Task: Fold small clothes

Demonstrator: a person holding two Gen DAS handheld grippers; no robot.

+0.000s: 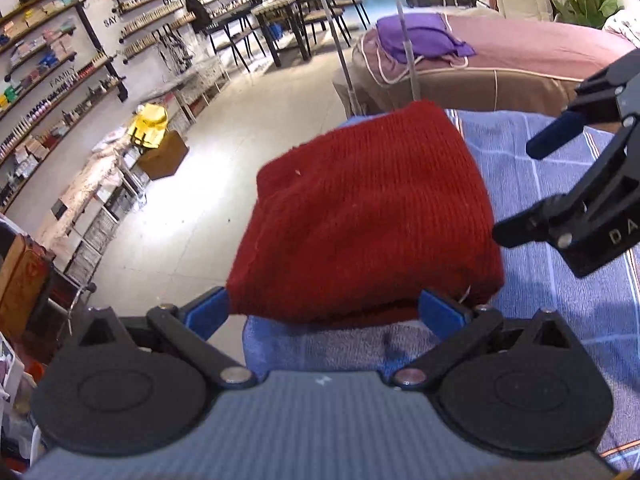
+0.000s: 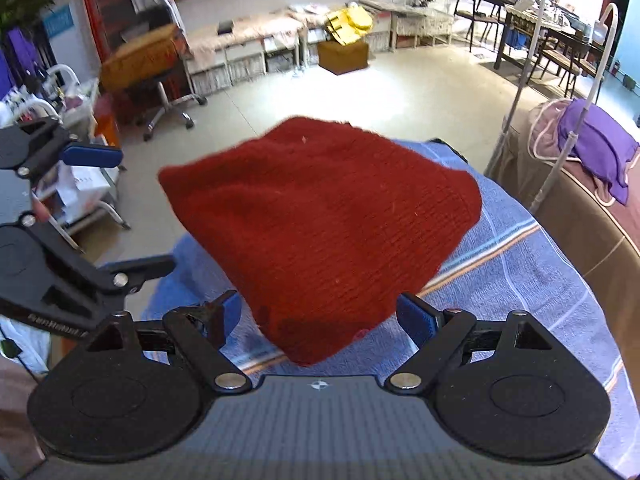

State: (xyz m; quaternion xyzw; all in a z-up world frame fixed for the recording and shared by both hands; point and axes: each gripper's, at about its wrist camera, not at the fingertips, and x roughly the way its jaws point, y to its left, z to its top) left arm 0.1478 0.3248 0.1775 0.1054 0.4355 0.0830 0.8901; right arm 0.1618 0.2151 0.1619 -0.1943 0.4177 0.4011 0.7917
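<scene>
A folded red knit garment (image 1: pixel 360 216) (image 2: pixel 320 220) lies on a blue striped towel (image 1: pixel 500 148) (image 2: pixel 520 280) that covers the table. My left gripper (image 1: pixel 324 312) is open, its blue pads (image 1: pixel 208 312) flanking the garment's near edge without pinching it. It also shows at the left of the right wrist view as the left gripper (image 2: pixel 128 212), beside the garment. My right gripper (image 2: pixel 322 316) is open too, with the garment's near corner lying between its spread fingers. In the left wrist view the right gripper (image 1: pixel 532 188) hovers at the garment's right side.
The table's far edge drops to a tiled floor (image 1: pixel 248 120). A bed with a purple cloth (image 1: pixel 424 36) (image 2: pixel 592 144) stands beyond, with a thin metal pole (image 1: pixel 408 40) near the table. A swivel chair (image 2: pixel 168 92) and a brown box (image 2: pixel 344 56) stand on the floor.
</scene>
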